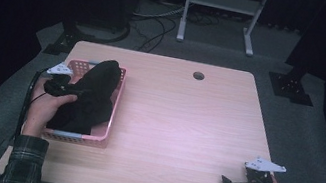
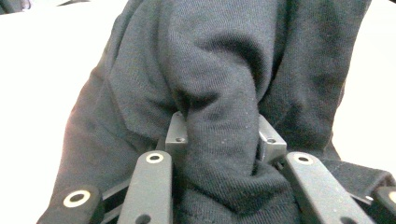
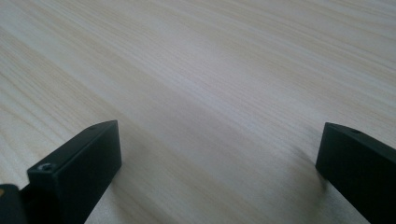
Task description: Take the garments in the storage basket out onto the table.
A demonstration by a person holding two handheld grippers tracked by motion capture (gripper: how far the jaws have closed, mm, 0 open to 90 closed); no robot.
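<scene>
A black garment [image 1: 96, 91] is heaped in a pink plastic basket [image 1: 116, 108] at the table's left side. My left gripper [image 1: 76, 90] reaches into the heap from the left, held by a hand in a plaid sleeve. In the left gripper view a thick fold of the black garment [image 2: 210, 60] is pinched between the jaws of my left gripper [image 2: 224, 133], which is shut on it. My right gripper [image 1: 229, 182] rests near the front right corner of the table. In the right gripper view, my right gripper [image 3: 219, 154] stands wide open over bare wood.
The light wooden table [image 1: 180, 125] has a round cable hole [image 1: 198, 75] near its far edge. A white metal frame [image 1: 222, 3] stands on the floor behind the table, with cables nearby. Dark stands flank the table on both sides.
</scene>
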